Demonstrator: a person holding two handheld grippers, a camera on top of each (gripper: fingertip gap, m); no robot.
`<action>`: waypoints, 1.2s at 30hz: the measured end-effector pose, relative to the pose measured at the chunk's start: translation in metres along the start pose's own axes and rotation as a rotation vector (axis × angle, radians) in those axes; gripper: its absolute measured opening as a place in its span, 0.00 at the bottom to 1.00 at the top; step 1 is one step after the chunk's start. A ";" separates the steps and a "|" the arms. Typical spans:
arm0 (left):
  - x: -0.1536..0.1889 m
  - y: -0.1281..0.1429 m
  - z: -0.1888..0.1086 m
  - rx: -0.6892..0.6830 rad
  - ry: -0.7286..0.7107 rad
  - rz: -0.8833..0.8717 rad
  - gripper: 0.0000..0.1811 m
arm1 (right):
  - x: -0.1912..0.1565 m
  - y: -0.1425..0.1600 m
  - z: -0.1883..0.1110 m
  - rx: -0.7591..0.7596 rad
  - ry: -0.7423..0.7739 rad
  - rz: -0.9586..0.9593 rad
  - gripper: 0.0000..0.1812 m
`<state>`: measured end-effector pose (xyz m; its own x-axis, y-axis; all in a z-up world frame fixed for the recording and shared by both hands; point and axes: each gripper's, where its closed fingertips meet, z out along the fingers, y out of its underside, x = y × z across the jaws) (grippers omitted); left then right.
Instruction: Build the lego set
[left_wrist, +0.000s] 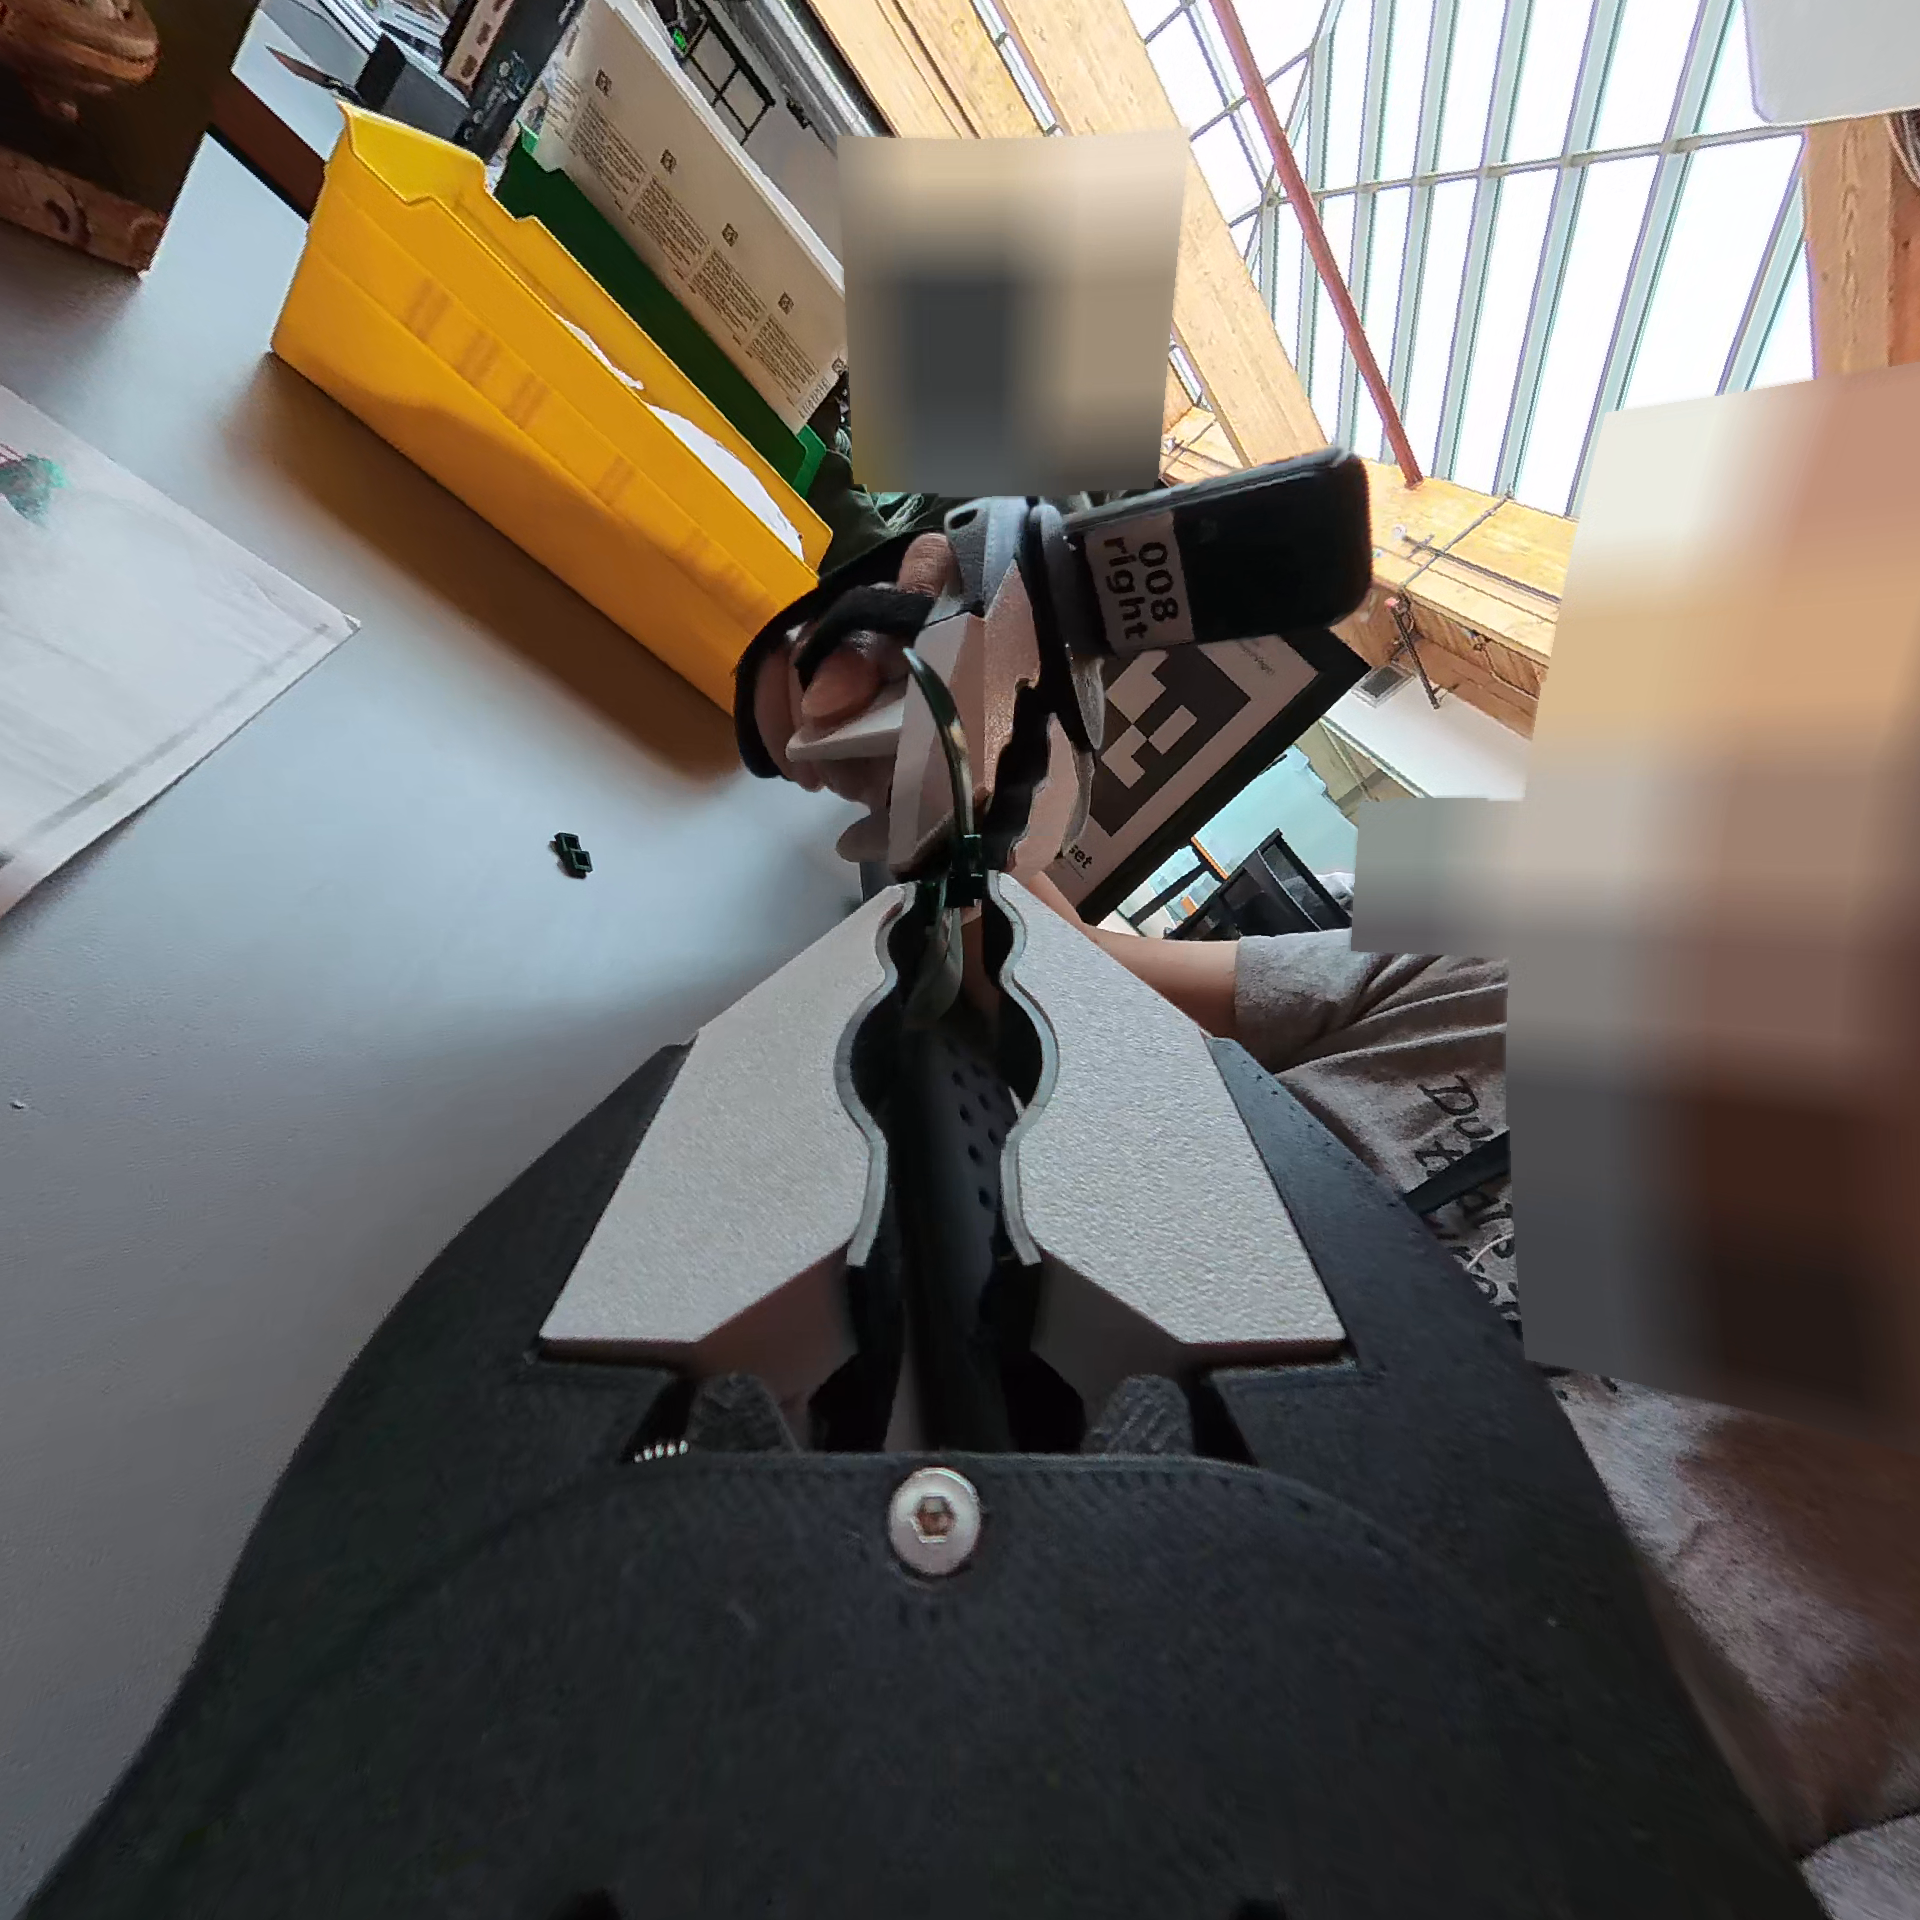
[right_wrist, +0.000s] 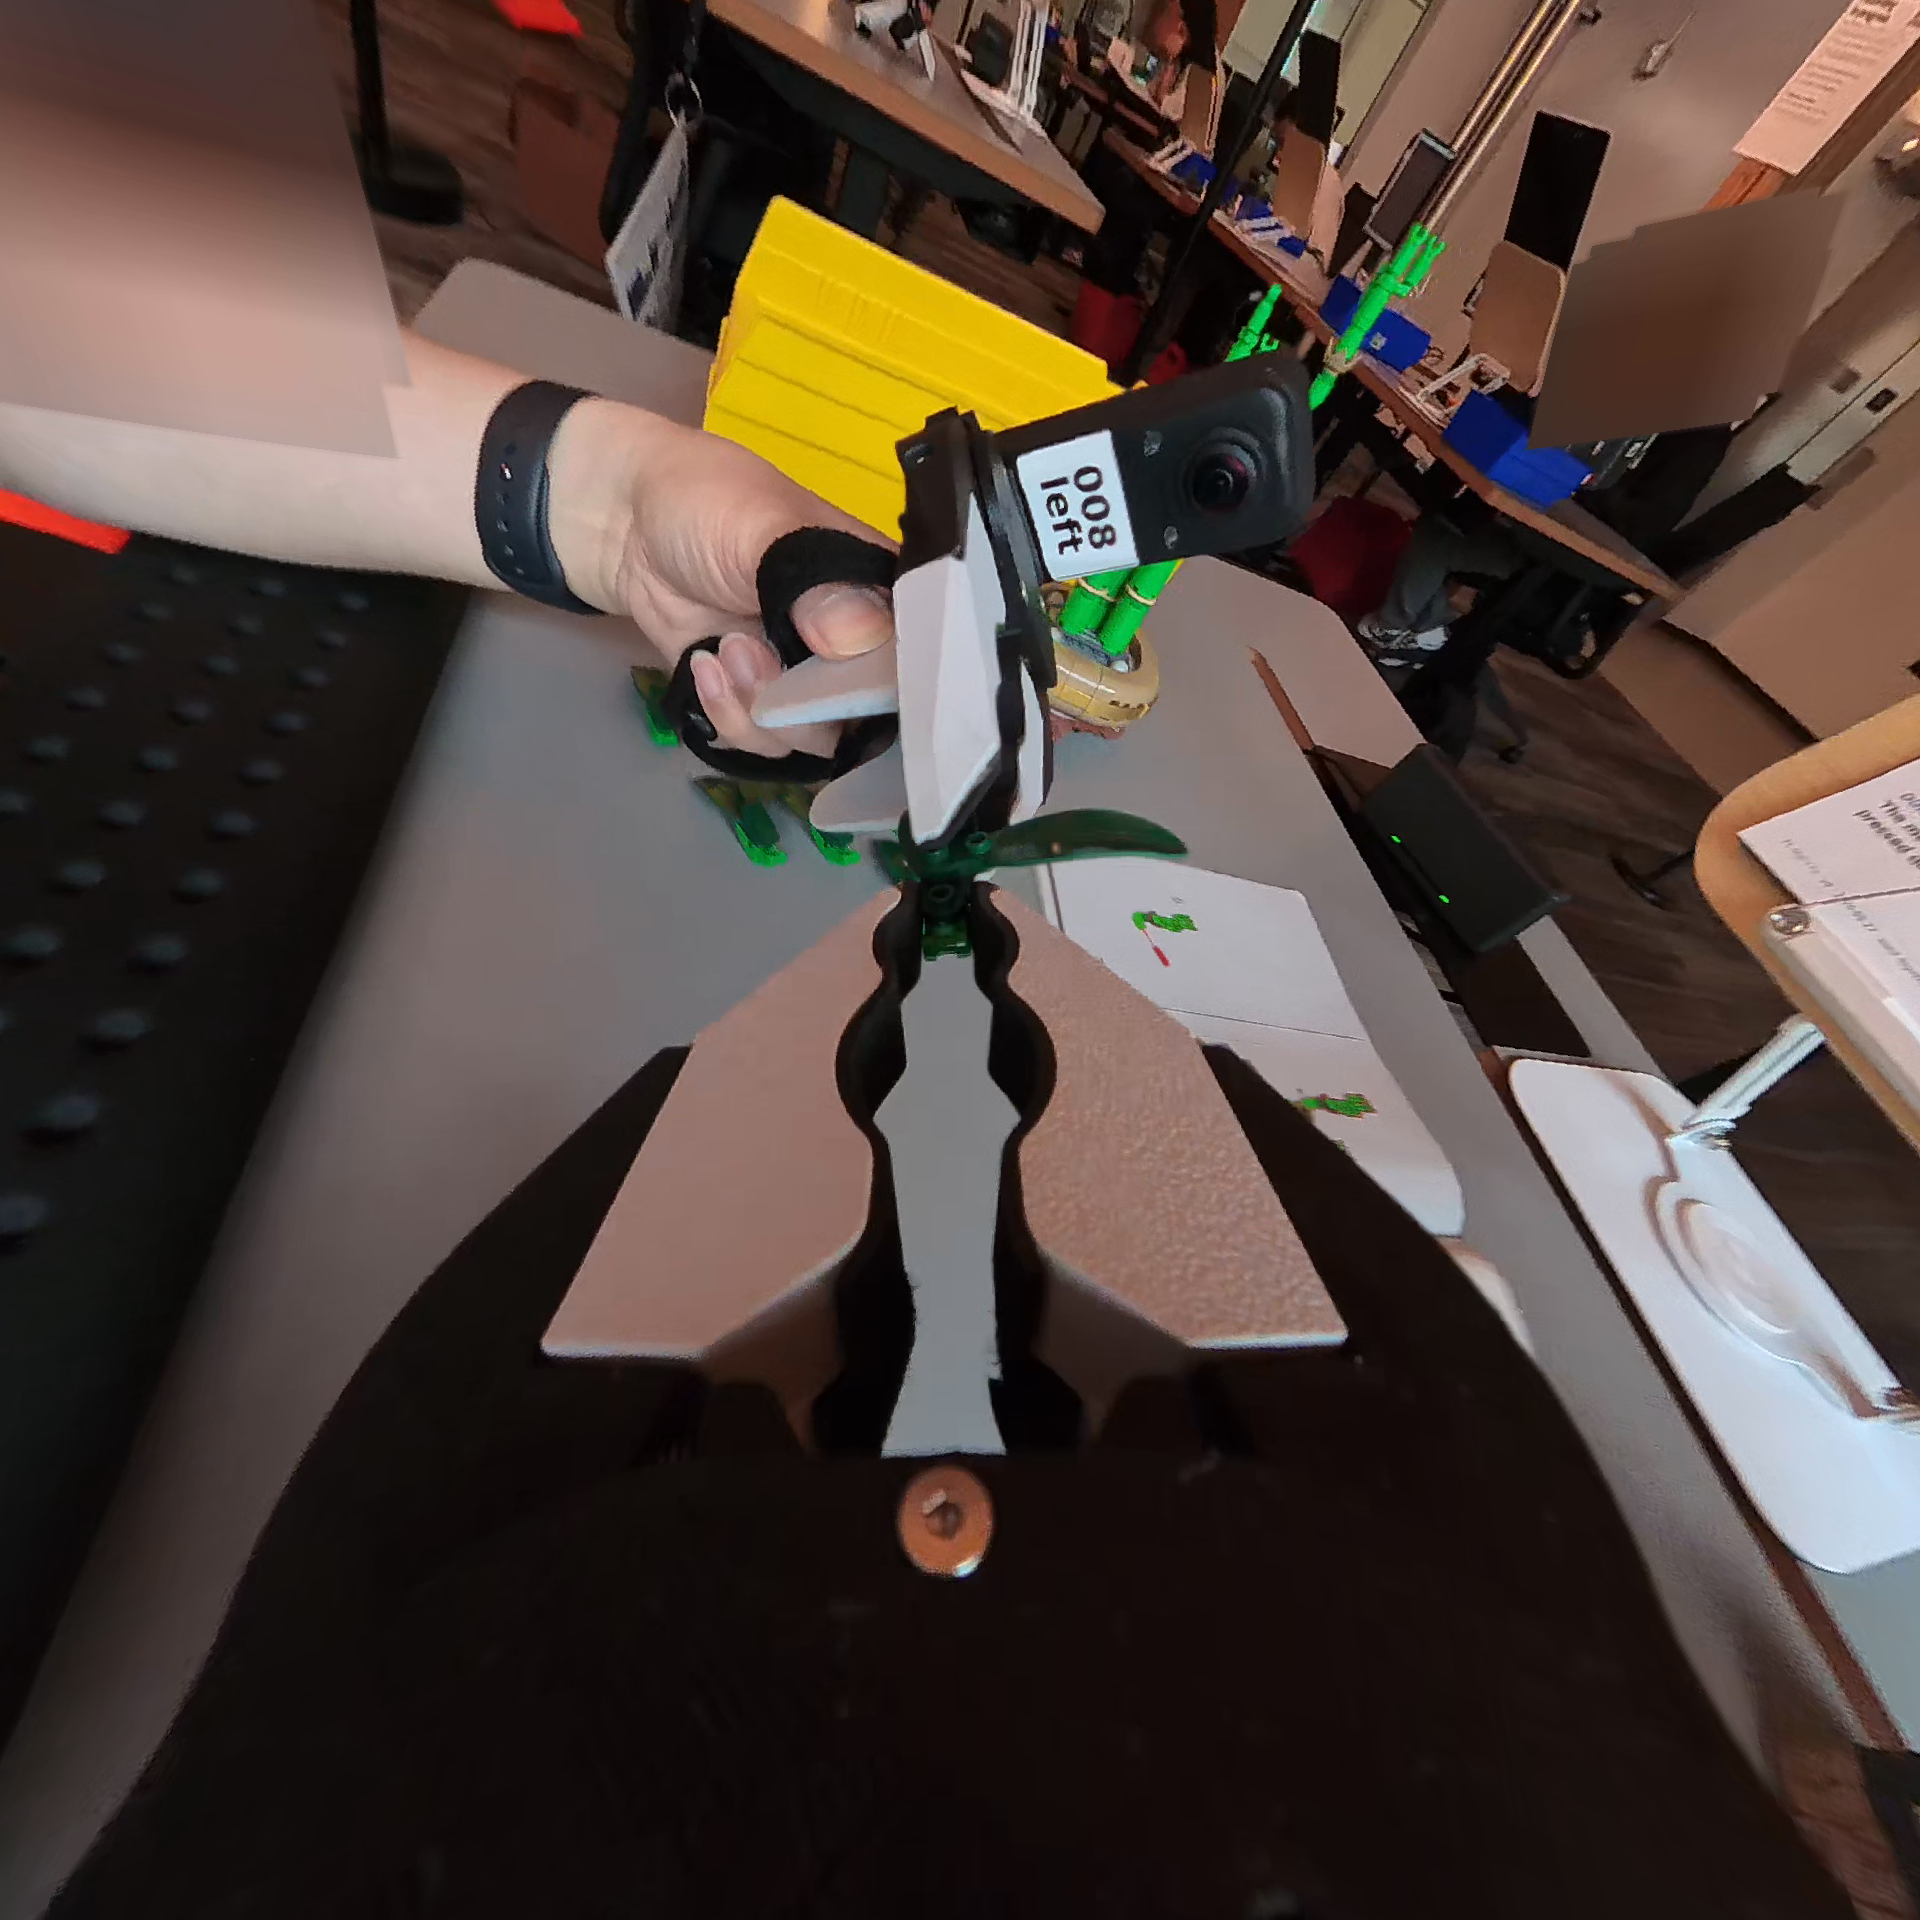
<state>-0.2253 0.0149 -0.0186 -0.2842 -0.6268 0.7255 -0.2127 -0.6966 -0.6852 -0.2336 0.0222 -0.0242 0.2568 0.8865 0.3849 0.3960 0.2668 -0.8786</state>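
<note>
Both tongs, left tongs (left_wrist: 948, 894) and right tongs (right_wrist: 940, 914), pinch one dark-green leaf assembly (right_wrist: 1039, 840); only the right view shows bamboo stalks (right_wrist: 1117, 608).

We're in a shared workshop or lab space: rows of long work tables (right_wrist: 1382, 384) crowded with blue bins (right_wrist: 1507, 447), green parts and gear, a yellow parts bin (left_wrist: 540, 416) on the grey counter (left_wrist: 312, 1039), exposed timber beams (left_wrist: 1226, 260) and a big skylight (left_wrist: 1507, 208) overhead.
</note>
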 end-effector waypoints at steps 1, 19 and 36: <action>0.000 -0.001 -0.001 0.004 -0.001 0.002 0.04 | 0.001 -0.001 0.000 0.018 -0.010 0.035 0.04; -0.013 -0.005 -0.004 0.000 -0.173 0.134 0.04 | 0.014 0.003 0.003 0.176 -0.286 0.935 0.07; 0.000 -0.015 -0.004 0.096 -0.048 0.003 0.04 | 0.023 -0.007 -0.004 0.280 -0.286 0.903 0.14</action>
<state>-0.2254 0.0265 -0.0091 -0.2392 -0.6432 0.7274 -0.1203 -0.7237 -0.6796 -0.2272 0.0397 -0.0081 0.1228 0.8493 -0.5135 -0.0764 -0.5077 -0.8581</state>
